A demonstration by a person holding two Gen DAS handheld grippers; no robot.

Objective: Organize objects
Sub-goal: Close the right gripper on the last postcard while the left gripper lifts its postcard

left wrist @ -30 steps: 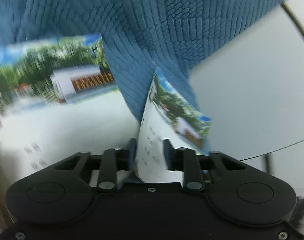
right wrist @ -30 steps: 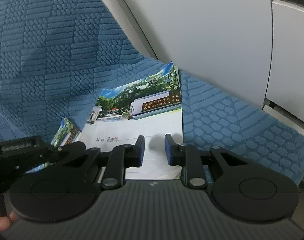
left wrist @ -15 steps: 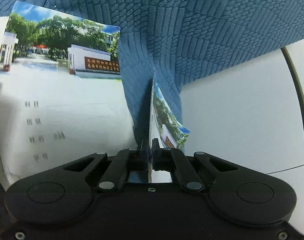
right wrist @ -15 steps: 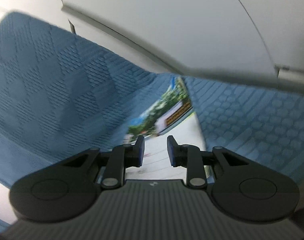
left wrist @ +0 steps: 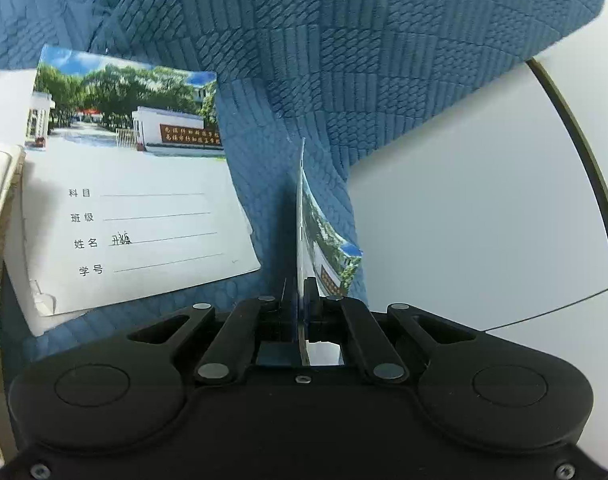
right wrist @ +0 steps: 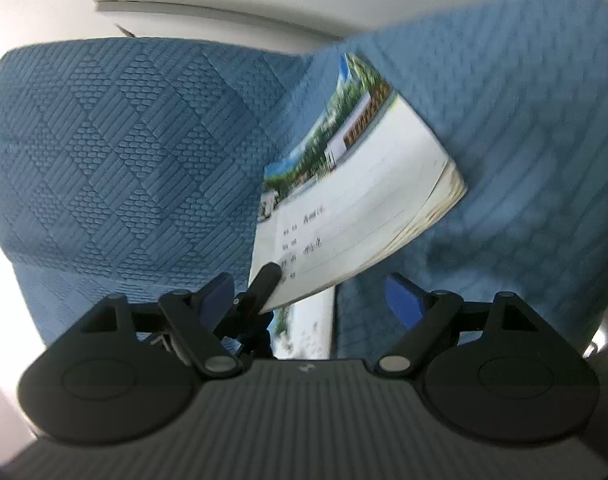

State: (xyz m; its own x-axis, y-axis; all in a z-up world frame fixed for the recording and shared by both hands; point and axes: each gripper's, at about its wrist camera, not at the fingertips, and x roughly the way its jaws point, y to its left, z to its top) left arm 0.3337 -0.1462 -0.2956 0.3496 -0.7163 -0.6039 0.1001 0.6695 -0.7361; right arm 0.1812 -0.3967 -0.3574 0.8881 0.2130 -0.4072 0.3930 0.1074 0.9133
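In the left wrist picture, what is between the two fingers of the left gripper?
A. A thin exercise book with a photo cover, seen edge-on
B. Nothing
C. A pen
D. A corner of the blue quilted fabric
A: the left gripper is shut on the thin exercise book with a photo cover, which stands edge-on between its fingers, while a second exercise book with a name form lies flat on the blue quilted fabric.

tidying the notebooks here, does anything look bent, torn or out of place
Yes. The flat notebook on the blue cover has a crumpled, dog-eared lower left corner, with loose white pages sticking out beneath it. The left gripper pinches a second notebook on edge, its cover bowing sideways.
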